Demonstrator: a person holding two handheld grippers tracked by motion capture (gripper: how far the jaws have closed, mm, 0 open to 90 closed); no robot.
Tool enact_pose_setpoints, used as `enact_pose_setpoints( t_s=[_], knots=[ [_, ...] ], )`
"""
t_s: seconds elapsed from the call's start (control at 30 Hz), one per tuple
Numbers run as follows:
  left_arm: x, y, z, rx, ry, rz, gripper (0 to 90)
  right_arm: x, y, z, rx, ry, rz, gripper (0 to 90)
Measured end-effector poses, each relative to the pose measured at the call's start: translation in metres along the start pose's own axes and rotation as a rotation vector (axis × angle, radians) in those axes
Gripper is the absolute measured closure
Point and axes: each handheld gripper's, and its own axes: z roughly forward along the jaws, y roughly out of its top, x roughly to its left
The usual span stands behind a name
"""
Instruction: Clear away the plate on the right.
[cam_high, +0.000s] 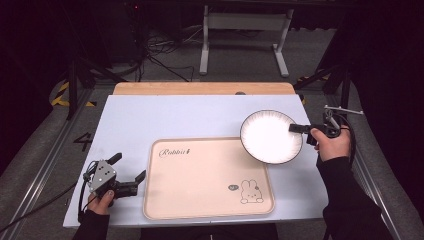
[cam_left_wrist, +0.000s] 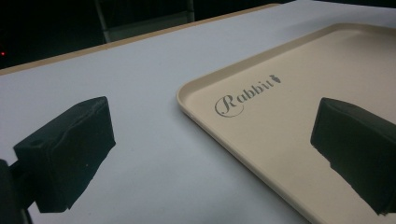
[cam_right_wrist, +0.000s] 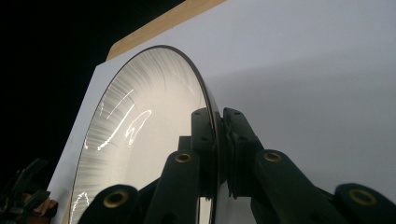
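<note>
A white plate (cam_high: 270, 136) with a dark rim hangs over the table's right side, its near-left edge above the top right corner of the beige tray (cam_high: 200, 200). My right gripper (cam_high: 297, 128) is shut on the plate's right rim. In the right gripper view the plate (cam_right_wrist: 140, 140) stands edge-on with both jaws clamped on its rim, the gripper (cam_right_wrist: 218, 149) pressing from either side. My left gripper (cam_high: 131, 167) rests open at the table's near left, beside the tray's left edge. In the left gripper view its jaws stand wide apart over the tray's corner (cam_left_wrist: 196, 109), the gripper (cam_left_wrist: 210, 154) holding nothing.
The tray bears the word "Rabbit" (cam_high: 175, 152) and a rabbit drawing (cam_high: 250, 192). The white table top (cam_high: 150, 117) has a wooden strip (cam_high: 200, 88) along its far edge. Behind stand desk legs (cam_high: 245, 40) and cables on the floor.
</note>
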Motion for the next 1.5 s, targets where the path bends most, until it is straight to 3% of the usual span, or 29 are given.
enact_pose_setpoints(
  t_s=[0.57,1.23,1.5],
  knots=[
    [0.0,0.0,0.0,-0.002,-0.003,0.0,0.3,0.041,-0.019,0.039,0.089,0.099,-0.041,83.7],
    [0.0,0.0,0.0,-0.002,-0.001,0.002,0.3,0.083,-0.035,0.076,0.145,0.155,-0.101,83.5],
    [0.0,0.0,0.0,-0.003,-0.001,0.002,0.3,0.094,-0.044,0.088,0.165,0.192,-0.097,83.4]
  ],
)
